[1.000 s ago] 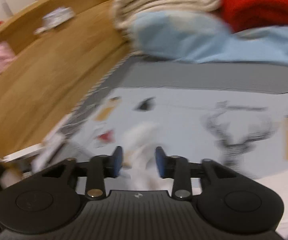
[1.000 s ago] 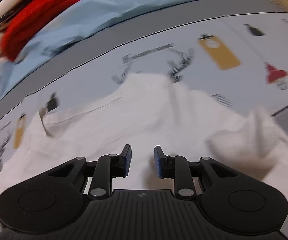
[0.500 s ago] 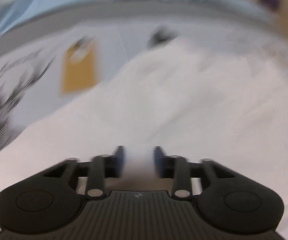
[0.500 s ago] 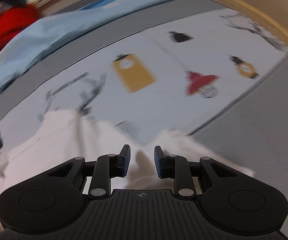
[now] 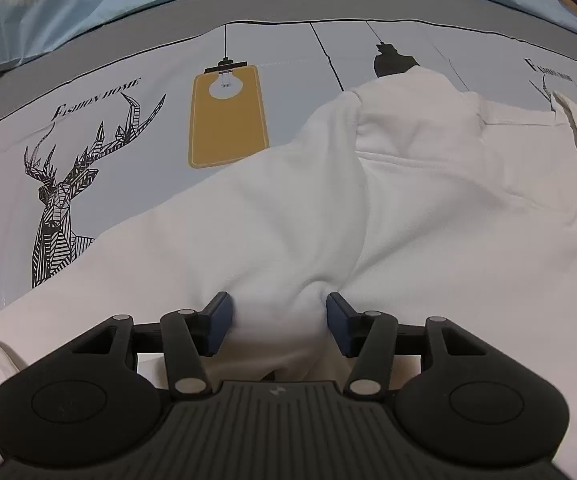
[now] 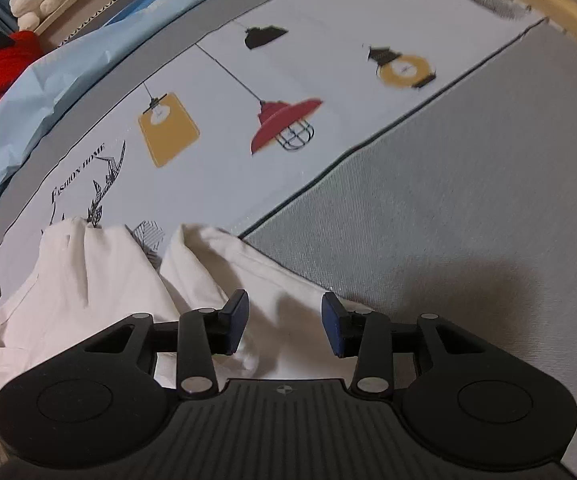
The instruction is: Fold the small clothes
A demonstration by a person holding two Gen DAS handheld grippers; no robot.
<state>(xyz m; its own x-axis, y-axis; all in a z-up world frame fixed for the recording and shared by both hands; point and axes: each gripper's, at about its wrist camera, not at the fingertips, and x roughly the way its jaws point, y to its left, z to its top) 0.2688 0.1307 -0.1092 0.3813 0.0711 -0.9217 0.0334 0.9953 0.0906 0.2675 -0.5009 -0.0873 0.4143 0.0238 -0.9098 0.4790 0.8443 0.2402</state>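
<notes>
Printed bedsheet [image 5: 136, 168] carries white garment [image 5: 368, 216] still rumpled, unfolded; left claw [image 5: 276, 322] and right claw [image 6: 284, 322], jaws just opening, straddle loose cloth.

Both views are taken from the wrists, angled steeply down and close over the bed; the white garment [image 5: 368, 208] and printed sheet [image 6: 224, 184] are shared.
</notes>
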